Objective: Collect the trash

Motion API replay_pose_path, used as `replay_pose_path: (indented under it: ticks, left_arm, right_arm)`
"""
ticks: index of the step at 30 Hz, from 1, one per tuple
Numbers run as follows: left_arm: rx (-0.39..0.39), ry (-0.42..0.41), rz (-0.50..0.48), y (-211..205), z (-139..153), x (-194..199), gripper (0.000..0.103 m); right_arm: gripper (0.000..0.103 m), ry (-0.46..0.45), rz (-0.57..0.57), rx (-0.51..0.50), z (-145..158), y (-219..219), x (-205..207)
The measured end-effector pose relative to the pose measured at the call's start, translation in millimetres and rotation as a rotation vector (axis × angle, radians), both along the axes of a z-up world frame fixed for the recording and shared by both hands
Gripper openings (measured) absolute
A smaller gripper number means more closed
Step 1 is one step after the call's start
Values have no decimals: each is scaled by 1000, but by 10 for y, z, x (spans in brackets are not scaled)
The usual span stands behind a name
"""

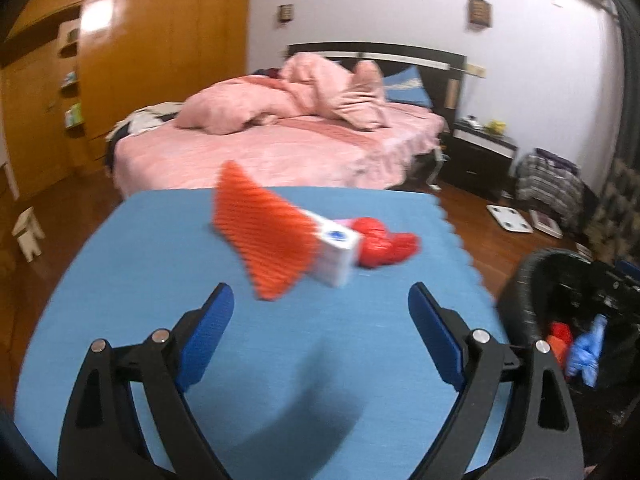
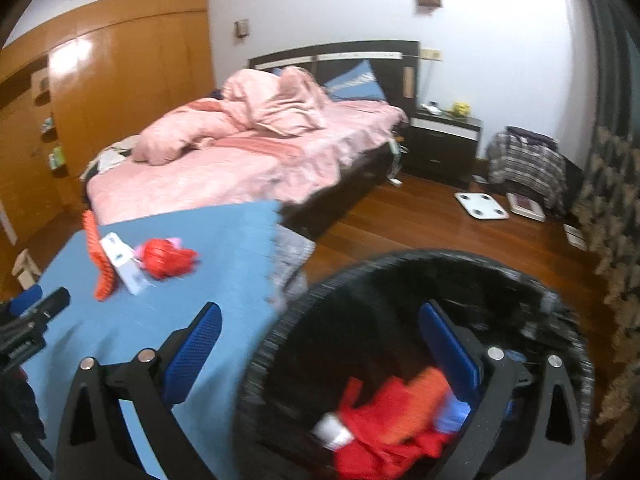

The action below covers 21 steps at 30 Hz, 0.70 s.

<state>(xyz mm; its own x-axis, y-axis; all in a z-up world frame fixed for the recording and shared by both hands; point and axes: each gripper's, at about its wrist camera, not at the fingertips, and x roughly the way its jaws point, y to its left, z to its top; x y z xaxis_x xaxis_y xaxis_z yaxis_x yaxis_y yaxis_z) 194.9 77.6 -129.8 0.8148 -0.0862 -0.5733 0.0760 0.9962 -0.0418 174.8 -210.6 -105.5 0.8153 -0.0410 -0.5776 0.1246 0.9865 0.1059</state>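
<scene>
On the blue-covered table [image 1: 140,300] lie an orange ribbed sheet [image 1: 264,236], a white carton [image 1: 338,252] and a crumpled red bag [image 1: 380,242], bunched together. My left gripper [image 1: 320,292] hangs open over the cloth just short of them, with nothing between its fingers. The same pile shows in the right wrist view: orange sheet [image 2: 100,256], carton [image 2: 124,264], red bag [image 2: 166,258]. My right gripper [image 2: 320,309] stands open and empty over the black bin [image 2: 280,320], right of the table. Inside the bin lie red and orange scraps [image 2: 384,420] and something blue [image 1: 588,352].
A bed with pink bedding [image 1: 280,148] stands behind the table. A dark nightstand [image 2: 440,148], a white scale [image 2: 482,205] on the wooden floor and a pile of clothes [image 2: 528,164] are at the right. A wooden wardrobe [image 1: 140,60] and a small stool [image 1: 28,232] are at the left.
</scene>
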Motion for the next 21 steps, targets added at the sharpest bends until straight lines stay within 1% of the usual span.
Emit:
replay_pose_path:
  ticks: [4, 9, 14, 16, 17, 20, 21]
  left_arm:
    - [44, 14, 47, 172, -84, 180, 87]
    - [55, 62, 66, 291, -265, 393, 86]
    - [54, 120, 54, 278, -432, 659, 76]
    - [50, 150, 45, 272, -494, 768, 69]
    - [45, 160, 42, 266, -515, 813, 67]
    - [20, 191, 29, 268, -568, 943, 59]
    - [14, 201, 25, 266, -587, 966, 55]
  right_arm:
    - [97, -6, 45, 8, -45, 343, 310]
    - [97, 18, 79, 14, -223, 676, 642]
    - [97, 58, 87, 3, -452, 830, 831]
    - [97, 71, 88, 2, -522, 851, 861]
    - [97, 75, 88, -1, -546, 864, 873]
    - [97, 82, 90, -7, -591, 873, 887]
    - [97, 85, 91, -7, -601, 882, 896]
